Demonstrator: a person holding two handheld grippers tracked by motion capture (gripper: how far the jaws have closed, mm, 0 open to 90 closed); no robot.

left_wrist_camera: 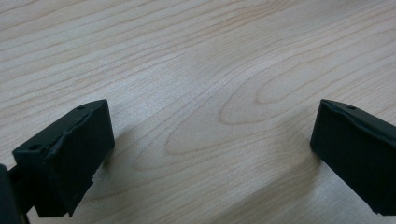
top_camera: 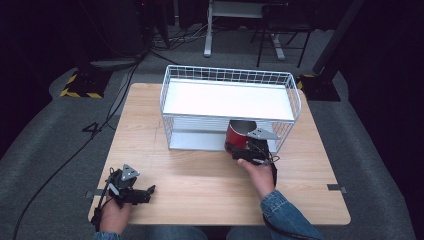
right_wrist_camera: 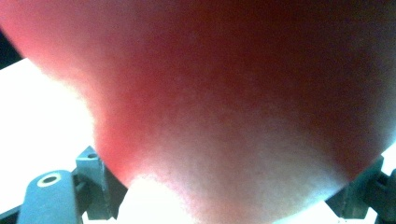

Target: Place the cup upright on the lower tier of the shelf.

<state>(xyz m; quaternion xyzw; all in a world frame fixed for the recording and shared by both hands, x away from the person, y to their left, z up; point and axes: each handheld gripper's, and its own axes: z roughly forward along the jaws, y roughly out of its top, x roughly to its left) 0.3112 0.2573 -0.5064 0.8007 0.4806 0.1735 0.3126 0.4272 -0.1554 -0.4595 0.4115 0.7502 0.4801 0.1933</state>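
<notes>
A red cup [top_camera: 239,134] with a dark open top sits at the front opening of the lower shelf of a white wire rack [top_camera: 230,75]. My right gripper [top_camera: 242,148] is shut on the cup's near side. In the right gripper view the red cup [right_wrist_camera: 224,93] is blurred and very close, between the fingers [right_wrist_camera: 93,182] of my right gripper [right_wrist_camera: 229,205]. My left gripper [top_camera: 148,191] rests at the table's front left, pointing right. Its jaws stand wide apart over bare wood, with nothing between them, in the left gripper view [left_wrist_camera: 212,149].
The rack stands at the back middle of the wooden table [top_camera: 200,175]; its upper shelf [top_camera: 227,100] is a bare white board. Wire sides enclose the rack's ends and back. Cables and stands lie on the floor beyond the table.
</notes>
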